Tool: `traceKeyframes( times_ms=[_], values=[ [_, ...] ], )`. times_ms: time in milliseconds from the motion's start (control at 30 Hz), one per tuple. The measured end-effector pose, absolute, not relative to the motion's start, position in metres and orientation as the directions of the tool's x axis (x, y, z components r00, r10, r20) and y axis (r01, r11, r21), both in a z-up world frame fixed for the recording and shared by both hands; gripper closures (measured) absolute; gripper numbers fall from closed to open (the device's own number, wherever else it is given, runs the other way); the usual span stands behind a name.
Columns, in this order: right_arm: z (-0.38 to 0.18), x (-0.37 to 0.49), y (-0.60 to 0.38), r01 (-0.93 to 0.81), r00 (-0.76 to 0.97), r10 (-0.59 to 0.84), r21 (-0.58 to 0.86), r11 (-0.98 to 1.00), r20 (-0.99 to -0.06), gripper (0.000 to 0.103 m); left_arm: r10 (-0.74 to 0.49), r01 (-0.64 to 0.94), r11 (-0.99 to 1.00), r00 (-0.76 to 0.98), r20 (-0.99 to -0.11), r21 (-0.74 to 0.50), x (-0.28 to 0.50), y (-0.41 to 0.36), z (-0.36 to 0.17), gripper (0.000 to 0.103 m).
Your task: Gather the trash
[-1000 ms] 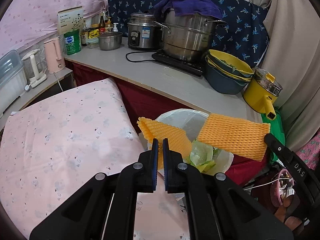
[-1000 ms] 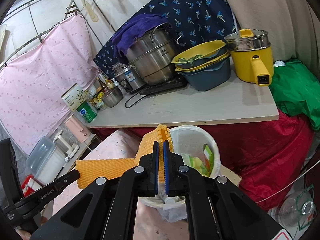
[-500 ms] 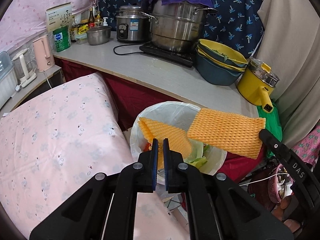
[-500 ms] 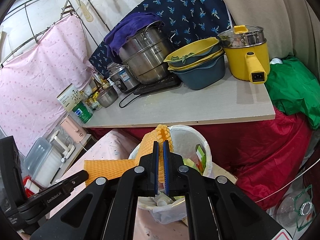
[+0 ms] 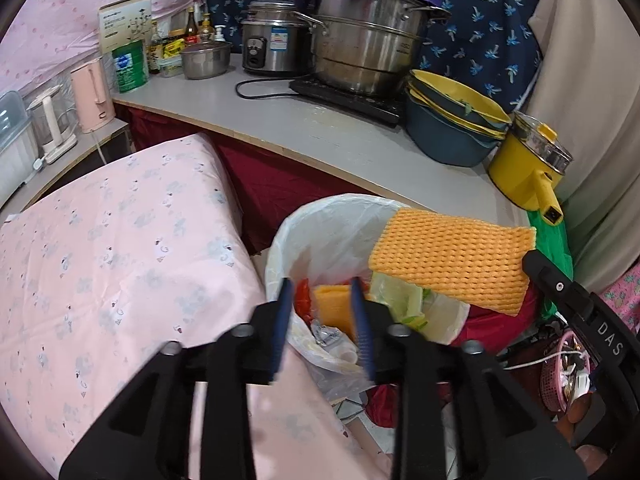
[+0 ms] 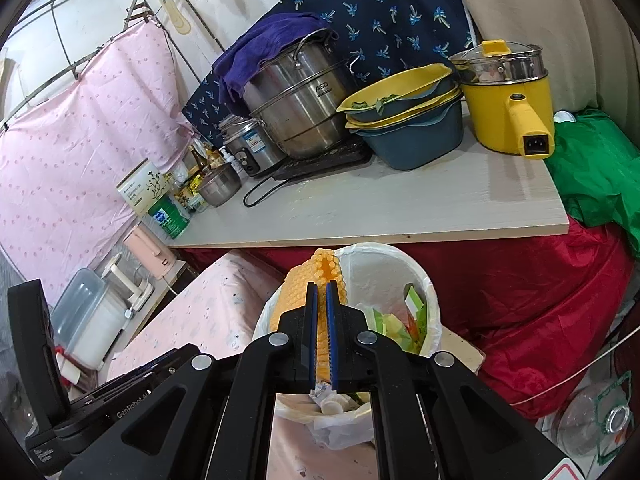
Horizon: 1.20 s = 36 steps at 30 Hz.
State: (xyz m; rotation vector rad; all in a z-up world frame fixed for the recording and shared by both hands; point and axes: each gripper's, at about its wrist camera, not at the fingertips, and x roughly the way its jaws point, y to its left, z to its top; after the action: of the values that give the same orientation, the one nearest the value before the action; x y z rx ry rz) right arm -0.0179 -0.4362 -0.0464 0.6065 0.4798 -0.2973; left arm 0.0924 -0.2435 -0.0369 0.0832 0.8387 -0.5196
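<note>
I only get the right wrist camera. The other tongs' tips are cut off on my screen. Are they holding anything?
Observer: No. The left tongs are opening above the trash bin; a small orange foam piece sits loose between them.
Operator: What shape is my orange net? I see just its edge.
Observer: Side-on, the orange net in your right tongs is a wide flat rectangle reaching past the bin's rim.

At the counter's (image 6: pixel 400 208) back edge the big steamer pot (image 6: pixel 296 108) is shiny brushed metal under a soft purple cloth (image 6: pixel 260 48). The counter looks matt, pale laminate. Below its front edge, the bin liner (image 5: pixel 332 232) is thin glossy plastic; the orange foam net (image 5: pixel 452 260) looks rough, knobbly.
</note>
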Motion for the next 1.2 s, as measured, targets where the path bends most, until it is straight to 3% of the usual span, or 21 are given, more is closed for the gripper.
traceKeyframes(
  times_ms=[200,467,567,933,1033,1200],
  values=[
    [-0.048,0.005,-0.427,0.380,0.842,-0.103,0.447,0.810,-0.529,0.097,-0.378,0.435,0.892,0.572,-0.728,-0.121,0.097,-0.229,-0.040,0.055],
    [-0.046,0.042,-0.420,0.372,0.827,-0.103,0.401,0.837,-0.552,0.093,-0.343,0.391,0.913,0.584,-0.736,-0.116,0.106,-0.210,-0.045,0.051],
    [-0.048,0.048,-0.418,0.371,0.824,-0.098,0.402,0.837,-0.557,0.092,-0.330,0.369,0.922,0.590,-0.737,-0.118,0.110,-0.202,-0.046,0.043],
    [-0.042,0.043,-0.410,0.393,0.813,-0.141,0.355,0.848,-0.565,0.064,-0.323,0.358,0.927,0.609,-0.725,-0.112,0.109,-0.193,-0.042,0.039],
    [-0.039,0.039,-0.406,0.386,0.813,-0.134,0.352,0.853,-0.567,0.056,-0.316,0.354,0.929,0.615,-0.722,-0.105,0.107,-0.192,-0.042,0.028],
    [-0.038,0.028,-0.398,0.381,0.808,-0.122,0.353,0.855,-0.576,0.043,-0.302,0.344,0.935,0.628,-0.717,-0.092,0.103,-0.186,-0.039,0.022]
  ],
)
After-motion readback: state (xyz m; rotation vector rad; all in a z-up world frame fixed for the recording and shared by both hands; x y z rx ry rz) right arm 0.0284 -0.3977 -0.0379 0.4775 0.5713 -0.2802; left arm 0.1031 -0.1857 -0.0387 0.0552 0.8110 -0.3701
